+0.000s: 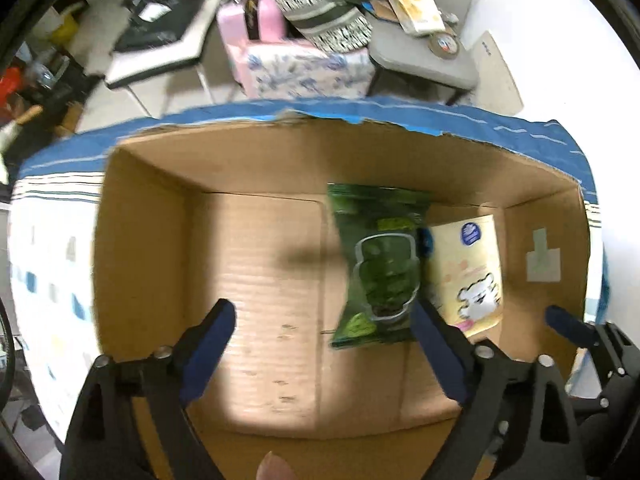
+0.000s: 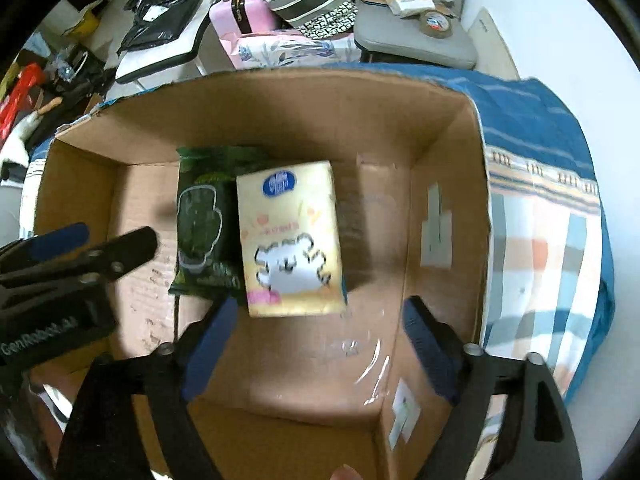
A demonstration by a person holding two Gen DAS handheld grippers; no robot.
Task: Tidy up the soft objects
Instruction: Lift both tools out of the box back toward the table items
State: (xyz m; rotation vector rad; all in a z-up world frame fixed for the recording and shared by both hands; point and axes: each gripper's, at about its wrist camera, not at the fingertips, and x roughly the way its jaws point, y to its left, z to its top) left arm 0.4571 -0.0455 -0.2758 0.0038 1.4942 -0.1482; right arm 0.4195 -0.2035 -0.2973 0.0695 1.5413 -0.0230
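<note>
An open cardboard box point(image 1: 256, 280) sits on a patterned blue cloth; it also shows in the right wrist view point(image 2: 440, 152). Inside lie a green soft packet point(image 1: 378, 268) and a yellow tissue pack with a white bear point(image 1: 470, 272), side by side. In the right wrist view the green packet point(image 2: 204, 216) is left of the yellow pack point(image 2: 290, 240). My left gripper point(image 1: 324, 320) is open above the box floor, just left of the green packet. My right gripper point(image 2: 316, 316) is open over the box, just below the yellow pack. Both are empty.
The blue striped cloth point(image 2: 540, 184) covers the surface under the box. Beyond it are a pink case point(image 2: 236, 12), a patterned bag point(image 1: 328, 4), a grey stool with packets point(image 1: 424, 52) and black bags on a white table point(image 2: 160, 12). The left gripper's fingers point(image 2: 76, 256) show at the left.
</note>
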